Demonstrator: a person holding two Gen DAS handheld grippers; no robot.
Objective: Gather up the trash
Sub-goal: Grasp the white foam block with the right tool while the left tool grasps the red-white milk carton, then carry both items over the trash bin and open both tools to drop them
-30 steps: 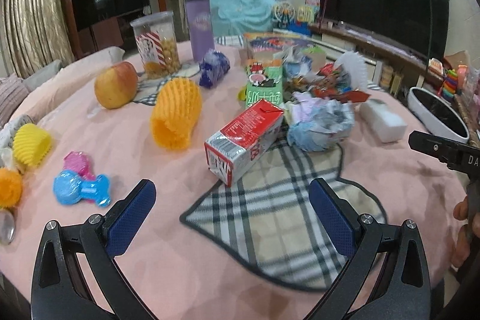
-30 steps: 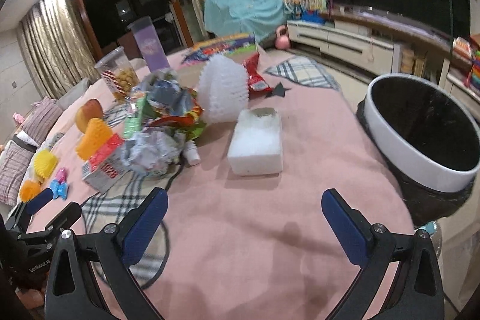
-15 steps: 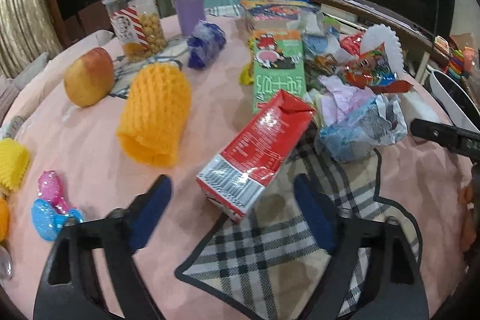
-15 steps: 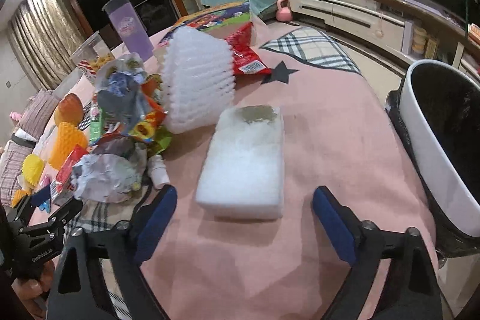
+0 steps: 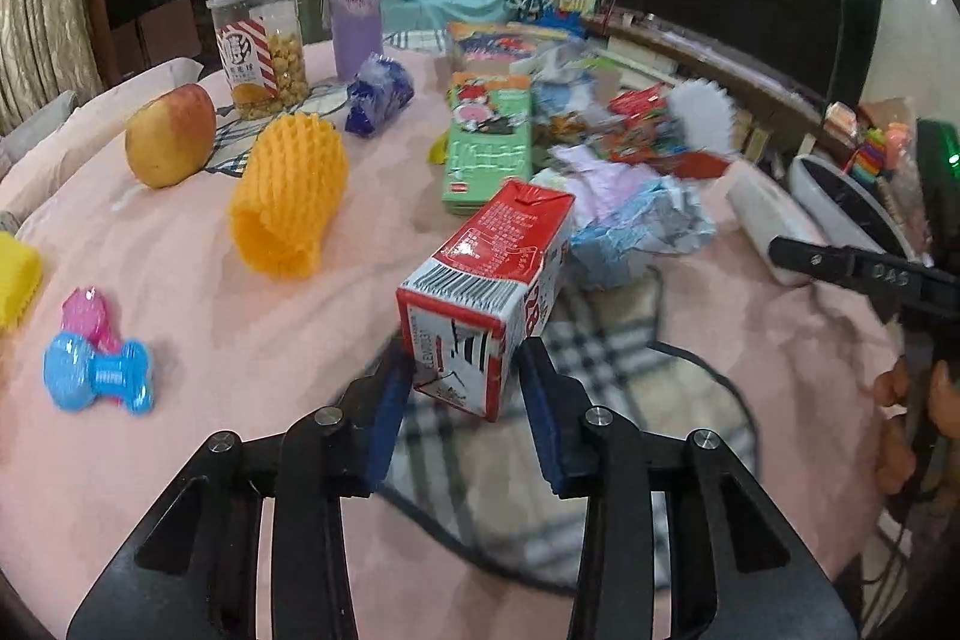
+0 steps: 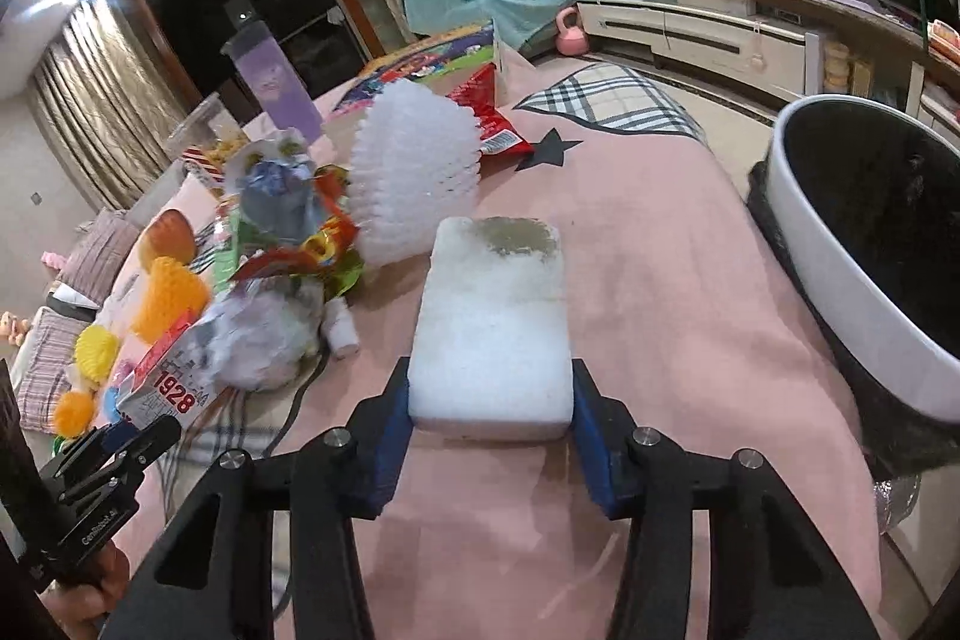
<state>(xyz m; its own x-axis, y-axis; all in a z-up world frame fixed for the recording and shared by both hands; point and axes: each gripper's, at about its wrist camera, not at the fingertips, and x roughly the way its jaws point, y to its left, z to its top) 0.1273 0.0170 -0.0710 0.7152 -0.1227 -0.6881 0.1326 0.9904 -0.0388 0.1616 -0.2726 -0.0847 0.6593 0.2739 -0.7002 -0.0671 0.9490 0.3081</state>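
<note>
A red and white milk carton (image 5: 486, 268) lies on the pink tablecloth, its near end between the blue pads of my left gripper (image 5: 465, 376). Those jaws are closing, and both pads touch the carton's sides. A white foam block (image 6: 492, 316) with a dirty far end lies in front of my right gripper (image 6: 489, 400). Its jaws are closing too, with the pads against the block's near corners. A white-rimmed bin with a black liner (image 6: 840, 280) stands off the table's right edge. Each view shows the other gripper at its side edge.
A pile of wrappers and crumpled paper (image 5: 636, 226) lies between the two grippers, beside a green carton (image 5: 489, 148) and a white foam net (image 6: 414, 172). To the left are an orange foam net (image 5: 288, 202), an apple (image 5: 171, 142), a popcorn jar (image 5: 261, 40), a purple tumbler (image 5: 354, 10) and small plastic toys (image 5: 96, 379).
Both grippers were wide open and short of their objects. Each has moved forward and narrowed until its pads reach the carton on the left and the foam block on the right.
</note>
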